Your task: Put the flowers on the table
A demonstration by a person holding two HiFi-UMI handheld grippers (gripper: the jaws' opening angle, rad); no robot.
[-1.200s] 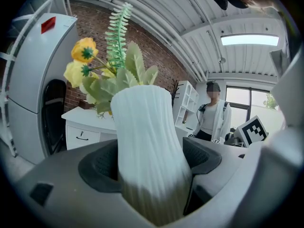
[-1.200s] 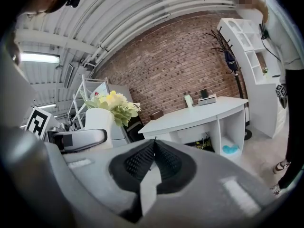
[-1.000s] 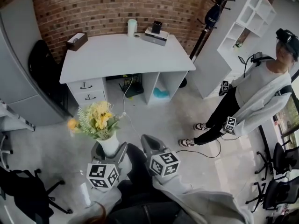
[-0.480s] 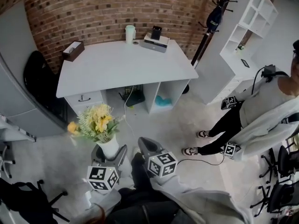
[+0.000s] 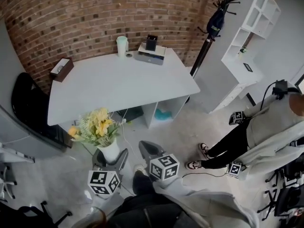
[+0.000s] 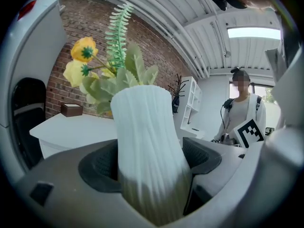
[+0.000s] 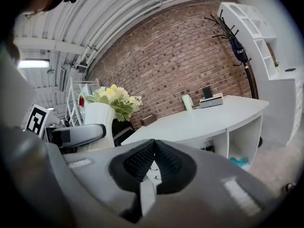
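The left gripper (image 6: 149,160) was clamped low on the white vase (image 6: 142,127) so the flowers (image 5: 96,125) stood upright, over the floor just short of the table (image 5: 118,82) (right gripper (image 7: 152,167) was pinched shut on nothing, a spare for now, I'd guess).

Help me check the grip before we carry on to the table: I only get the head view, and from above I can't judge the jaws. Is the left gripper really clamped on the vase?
Observer: Yes. The left gripper view shows the left gripper with the white vase upright between its jaws, which press on both sides.
Operator: Is the right one helping?
Observer: No. The right gripper has its jaws together, with nothing between them.
Operator: Is the vase surface smooth?
Observer: No, it is ribbed lengthwise from rim to base.
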